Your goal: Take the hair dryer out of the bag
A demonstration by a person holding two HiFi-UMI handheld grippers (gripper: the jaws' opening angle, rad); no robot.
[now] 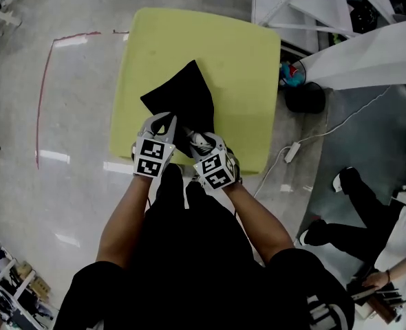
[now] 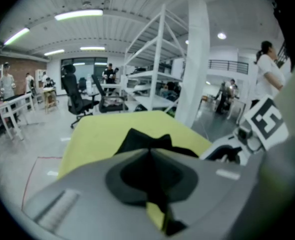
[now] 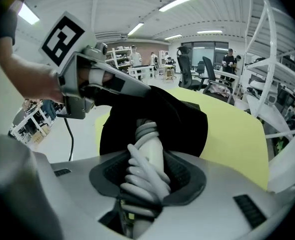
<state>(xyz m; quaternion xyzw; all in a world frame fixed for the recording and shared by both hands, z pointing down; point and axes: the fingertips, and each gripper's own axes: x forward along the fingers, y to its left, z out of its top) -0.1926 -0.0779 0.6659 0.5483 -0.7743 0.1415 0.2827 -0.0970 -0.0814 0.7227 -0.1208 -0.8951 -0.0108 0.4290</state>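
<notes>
The dryer (image 3: 150, 144) sticks partway out of the mouth of the bag (image 1: 186, 98), its cord (image 3: 137, 176) coiled round the pale handle and the rest hidden inside. The right gripper (image 1: 201, 141) has its jaws clamped on that handle. Just beside it, the left gripper (image 1: 163, 121) has its jaws pinched together on the bag's near edge. The bag lies on the table (image 1: 237, 60).
</notes>
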